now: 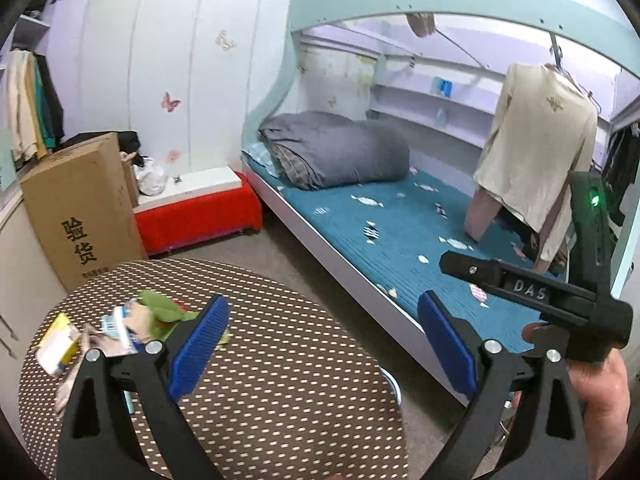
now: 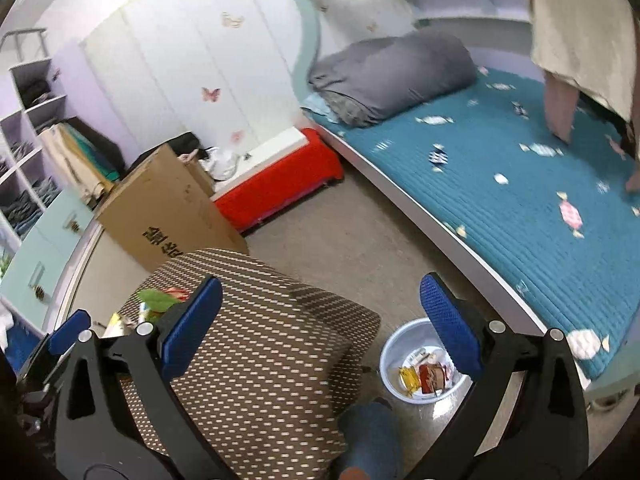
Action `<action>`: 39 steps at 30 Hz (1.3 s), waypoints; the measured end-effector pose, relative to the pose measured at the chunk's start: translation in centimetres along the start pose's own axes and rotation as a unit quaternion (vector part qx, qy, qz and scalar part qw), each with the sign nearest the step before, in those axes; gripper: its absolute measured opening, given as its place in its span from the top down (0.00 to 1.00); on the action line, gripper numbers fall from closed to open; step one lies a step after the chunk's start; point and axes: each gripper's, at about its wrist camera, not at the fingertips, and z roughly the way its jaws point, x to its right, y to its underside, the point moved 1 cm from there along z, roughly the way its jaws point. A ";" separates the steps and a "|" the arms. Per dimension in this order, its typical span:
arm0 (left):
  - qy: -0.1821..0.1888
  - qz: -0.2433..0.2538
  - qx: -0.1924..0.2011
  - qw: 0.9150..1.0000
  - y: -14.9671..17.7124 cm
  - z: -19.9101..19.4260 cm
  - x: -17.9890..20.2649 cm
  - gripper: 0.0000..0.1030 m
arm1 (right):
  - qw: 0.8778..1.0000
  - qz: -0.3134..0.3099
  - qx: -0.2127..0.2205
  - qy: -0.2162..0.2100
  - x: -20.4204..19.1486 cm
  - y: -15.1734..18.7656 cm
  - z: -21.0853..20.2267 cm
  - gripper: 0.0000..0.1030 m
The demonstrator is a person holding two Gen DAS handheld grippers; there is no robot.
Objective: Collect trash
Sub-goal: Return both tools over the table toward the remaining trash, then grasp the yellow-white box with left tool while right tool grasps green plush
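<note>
Inside basin (image 2: 390, 354): snack wrappers (image 2: 426, 376).

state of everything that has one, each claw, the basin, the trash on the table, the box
left claw: open, empty
right claw: open, empty
basin: upright on the floor, a few wrappers inside
trash pile: loose on the dotted table, not collected yet
cardboard box: standing, top flap up
grey quilt: folded on the bed
</note>
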 end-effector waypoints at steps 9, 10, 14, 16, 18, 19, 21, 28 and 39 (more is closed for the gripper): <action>-0.036 -0.040 0.019 0.998 1.2 -3.6 -6.3 0.09 | 0.998 -0.063 0.000 -0.029 -6.9 0.2 -0.3 0.06; -0.041 -0.046 0.020 0.998 1.5 -3.8 -7.2 0.09 | 0.997 -0.071 -0.002 -0.031 -7.8 0.3 -0.1 0.06; -0.066 -0.070 0.022 0.995 2.3 -4.7 -11.0 0.09 | 0.995 -0.094 -0.014 -0.037 -10.4 0.8 1.2 0.06; -0.078 -0.082 0.021 0.993 2.7 -5.1 -12.9 0.09 | 0.993 -0.107 -0.021 -0.039 -11.9 1.2 2.0 0.06; -0.088 -0.091 0.021 0.992 3.0 -5.4 -14.6 0.09 | 0.992 -0.118 -0.029 -0.042 -13.0 1.4 3.0 0.06; -0.095 -0.094 0.021 0.991 3.2 -5.5 -15.3 0.09 | 0.990 -0.127 -0.035 -0.045 -13.8 1.7 3.8 0.06; -0.112 -0.100 0.017 0.988 3.4 -5.6 -17.5 0.09 | 0.988 -0.138 -0.043 -0.048 -15.0 2.1 4.8 0.06; -0.156 -0.121 0.006 0.980 4.8 -5.1 -23.1 0.09 | 0.979 -0.175 -0.083 -0.065 -18.8 3.7 10.1 0.06; -0.202 -0.124 -0.057 0.970 7.5 -0.6 -31.6 0.09 | 0.972 -0.160 -0.140 -0.102 -21.6 5.7 17.5 0.06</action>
